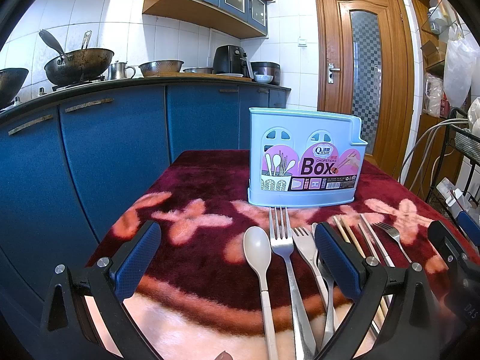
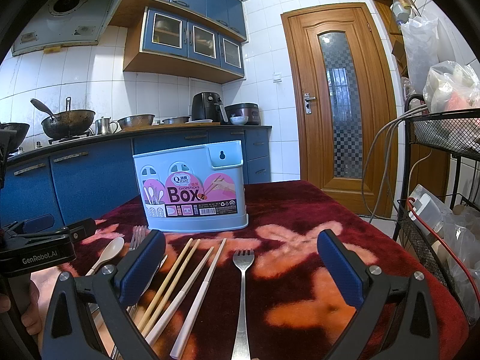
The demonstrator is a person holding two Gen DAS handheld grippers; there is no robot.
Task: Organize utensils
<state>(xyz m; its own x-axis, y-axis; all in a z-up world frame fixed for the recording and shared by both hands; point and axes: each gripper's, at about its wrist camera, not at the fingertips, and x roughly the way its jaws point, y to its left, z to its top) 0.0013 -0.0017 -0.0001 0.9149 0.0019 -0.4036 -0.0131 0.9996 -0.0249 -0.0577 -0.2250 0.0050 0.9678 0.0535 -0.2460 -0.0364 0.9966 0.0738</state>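
Both grippers, left (image 1: 237, 258) and right (image 2: 240, 258), hover with fingers spread above utensils lying along the table's (image 2: 315, 207) near edge; box (image 2: 192, 189) stands behind.

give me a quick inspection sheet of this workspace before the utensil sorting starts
surface: table under a dark red plush cloth with a pink flower pattern.
job's things: light blue chopsticks box upright at the far side; beige spoon, large fork, smaller fork, two wooden chopsticks, two pink-and-white chopsticks and one more fork lie flat in a row in front of it.
clutter: nothing seen on the cloth.
grippers: left gripper and right gripper both open, holding nothing, low over the utensils.
cables: grey cables hang by the wire rack on the right.
surroundings: blue kitchen cabinets, wok on stove, wooden door.
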